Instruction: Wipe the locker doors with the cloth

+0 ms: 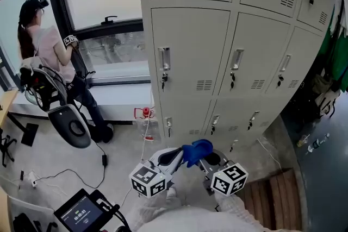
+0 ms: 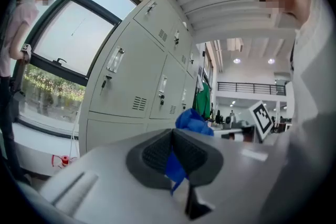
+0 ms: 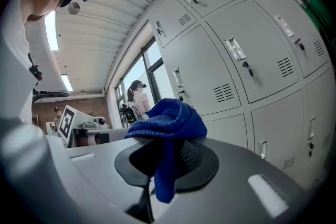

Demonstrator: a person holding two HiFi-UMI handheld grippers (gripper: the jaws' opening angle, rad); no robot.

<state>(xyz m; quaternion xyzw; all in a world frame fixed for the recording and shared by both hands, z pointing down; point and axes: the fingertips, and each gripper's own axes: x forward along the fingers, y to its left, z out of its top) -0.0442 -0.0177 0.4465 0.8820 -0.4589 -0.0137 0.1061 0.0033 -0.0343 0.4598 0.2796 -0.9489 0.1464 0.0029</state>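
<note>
A blue cloth (image 1: 196,152) is bunched between my two grippers, low in front of the grey lockers (image 1: 190,46). My left gripper (image 1: 180,157) is shut on one part of the cloth (image 2: 174,164), with more of it bulging beyond the jaws. My right gripper (image 1: 208,160) is shut on another part, and the cloth (image 3: 168,119) heaps over its jaws and hangs down between them. The locker doors (image 2: 131,81) stand a short way ahead of both grippers, untouched. In the right gripper view the lockers (image 3: 236,60) fill the right side.
A person (image 1: 46,51) stands at the window on the left beside a chair (image 1: 68,122). A red-capped bottle (image 1: 145,112) and cables lie on the floor by the lockers. A tablet (image 1: 81,213) sits at lower left, a wooden pallet (image 1: 272,198) at lower right, green garments (image 1: 337,51) at right.
</note>
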